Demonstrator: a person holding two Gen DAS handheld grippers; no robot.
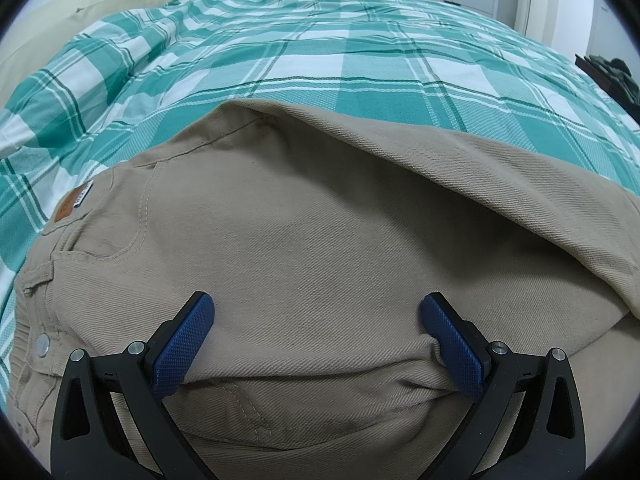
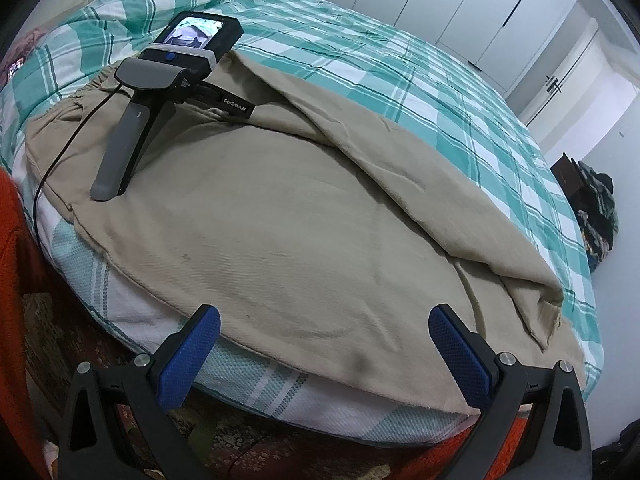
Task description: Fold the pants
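Left tool (image 1: 316,320) rests spread wide on the tan pants (image 1: 304,236), a raised ridge of cloth between its blue pads (image 1: 182,344) but nothing clamped. Those pants lie on the bed's green plaid cover (image 1: 320,68), folded lengthwise, one layer draped over the other. Their long axis runs along the near bed edge, waistband with its leather patch (image 1: 66,210) at the left tool's side, hems near the right tool (image 2: 324,332), which hovers wide open and empty over that edge.
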